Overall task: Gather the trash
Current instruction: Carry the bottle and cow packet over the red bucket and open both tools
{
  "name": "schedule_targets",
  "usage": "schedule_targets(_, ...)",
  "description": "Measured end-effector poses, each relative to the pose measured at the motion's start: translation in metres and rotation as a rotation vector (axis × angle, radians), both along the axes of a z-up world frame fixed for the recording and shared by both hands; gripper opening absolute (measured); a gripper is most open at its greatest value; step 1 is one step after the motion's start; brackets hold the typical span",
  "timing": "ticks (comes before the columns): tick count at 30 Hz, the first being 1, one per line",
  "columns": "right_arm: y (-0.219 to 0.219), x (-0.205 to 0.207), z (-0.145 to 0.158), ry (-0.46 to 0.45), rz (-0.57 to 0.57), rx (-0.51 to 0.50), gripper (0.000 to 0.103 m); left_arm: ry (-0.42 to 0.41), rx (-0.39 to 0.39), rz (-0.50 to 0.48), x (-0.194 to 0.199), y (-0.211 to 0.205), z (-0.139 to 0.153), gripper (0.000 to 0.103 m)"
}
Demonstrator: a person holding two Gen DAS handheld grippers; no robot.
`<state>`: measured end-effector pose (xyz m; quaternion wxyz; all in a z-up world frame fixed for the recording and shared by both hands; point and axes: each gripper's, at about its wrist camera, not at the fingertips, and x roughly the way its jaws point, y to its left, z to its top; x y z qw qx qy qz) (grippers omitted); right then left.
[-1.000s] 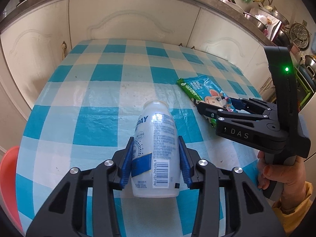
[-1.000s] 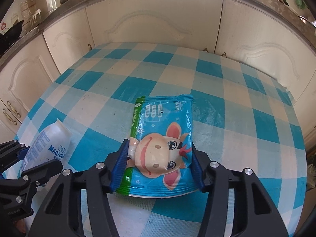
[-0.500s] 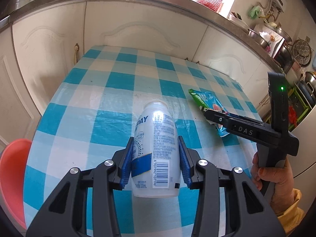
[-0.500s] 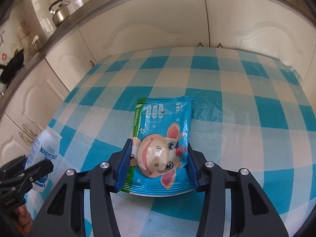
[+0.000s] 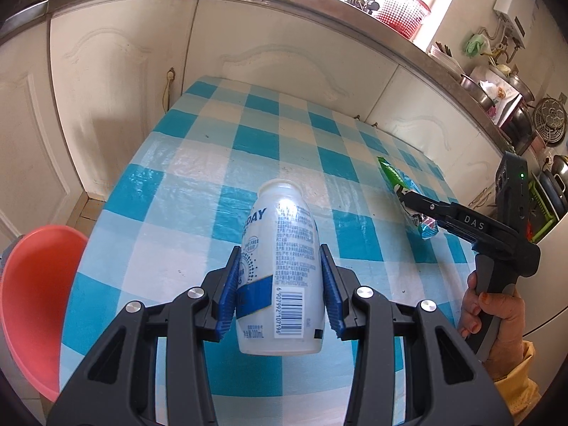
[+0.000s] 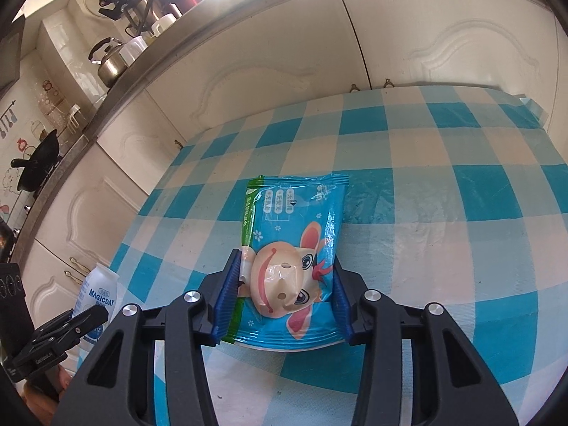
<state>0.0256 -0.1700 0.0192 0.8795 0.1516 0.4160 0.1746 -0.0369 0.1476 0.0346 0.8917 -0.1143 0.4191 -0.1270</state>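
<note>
White plastic MAGICDAY bottle (image 5: pixel 280 269) clamped in left gripper (image 5: pixel 280 280) above the checked tablecloth (image 5: pixel 198 163), right gripper (image 6: pixel 284 294) just closing, pinching cartoon wet-wipes packet (image 6: pixel 294 234) (buckled between pads), red basin (image 5: pixel 32 284) beside the table

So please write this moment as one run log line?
left claw: shut on bottle | right claw: just closing, shut on packet | both lifted off table | pink bin: left of table

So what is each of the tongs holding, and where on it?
Left tongs: white plastic bottle, pinched across its lower body. Right tongs: blue cartoon-printed plastic packet, squeezed across its near end; their jaws have just been closing.
</note>
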Motion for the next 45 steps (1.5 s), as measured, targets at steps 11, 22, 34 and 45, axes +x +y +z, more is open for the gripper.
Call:
schedule_targets(11,0.02,-0.011,0.015,-0.031,0.047,-0.021,0.047,-0.014,-0.026,0.029,-0.006,0.019,0.002,0.043)
schedule_targets(22,0.058,-0.031,0.033,-0.064,0.117,-0.024,0.047,-0.03,-0.044,0.083,-0.018,0.051,0.004,0.043)
schedule_targets(34,0.102,-0.05,0.044,-0.076,0.19,-0.051,0.047,-0.046,-0.067,0.191,-0.039,0.11,0.004,0.043)
schedule_targets(45,0.176,-0.073,0.051,-0.091,0.353,-0.081,0.047,-0.034,-0.067,0.314,-0.064,0.166,-0.008,0.043)
